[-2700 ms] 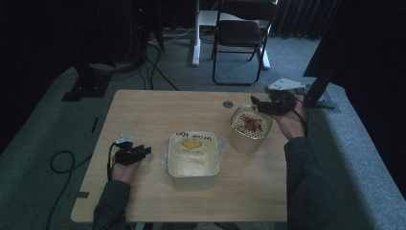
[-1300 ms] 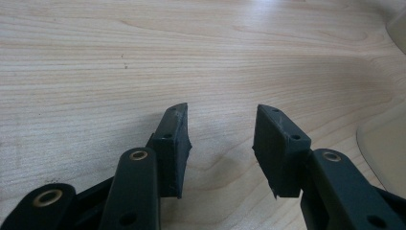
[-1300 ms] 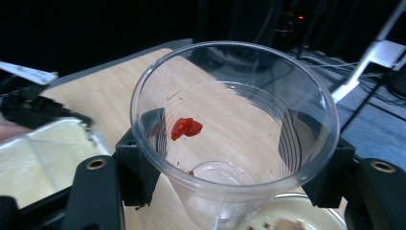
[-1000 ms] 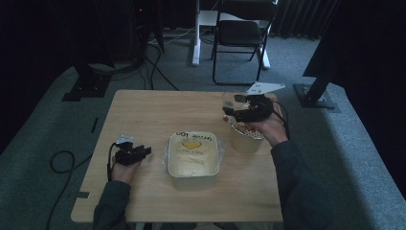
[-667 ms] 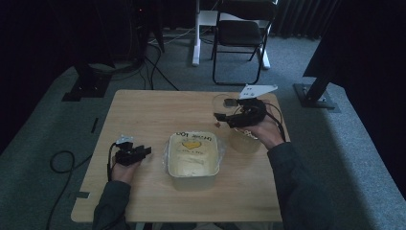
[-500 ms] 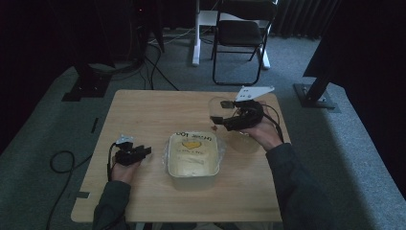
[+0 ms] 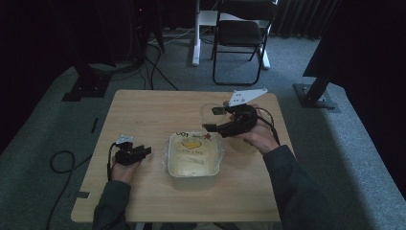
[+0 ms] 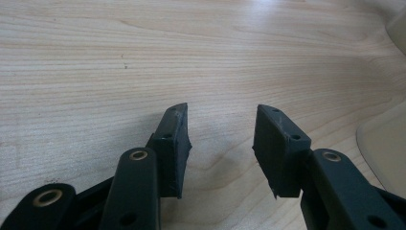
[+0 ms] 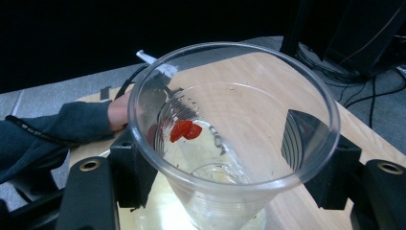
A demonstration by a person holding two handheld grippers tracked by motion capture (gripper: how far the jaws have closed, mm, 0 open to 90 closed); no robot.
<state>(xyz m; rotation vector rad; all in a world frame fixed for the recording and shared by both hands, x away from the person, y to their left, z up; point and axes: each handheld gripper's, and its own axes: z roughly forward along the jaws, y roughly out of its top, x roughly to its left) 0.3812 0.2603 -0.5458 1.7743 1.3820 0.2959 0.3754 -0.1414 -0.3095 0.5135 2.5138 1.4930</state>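
Two hand-held grippers: right [image 9: 225,163] clamps clear cup [image 9: 230,143]; left [image 8: 220,143] spread, empty, on table [image 8: 95,62].

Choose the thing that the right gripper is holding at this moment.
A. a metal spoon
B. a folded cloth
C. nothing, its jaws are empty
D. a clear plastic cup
D: in the right gripper view the two black jaws of the right gripper press on both sides of a clear plastic cup, which has small red pieces inside.
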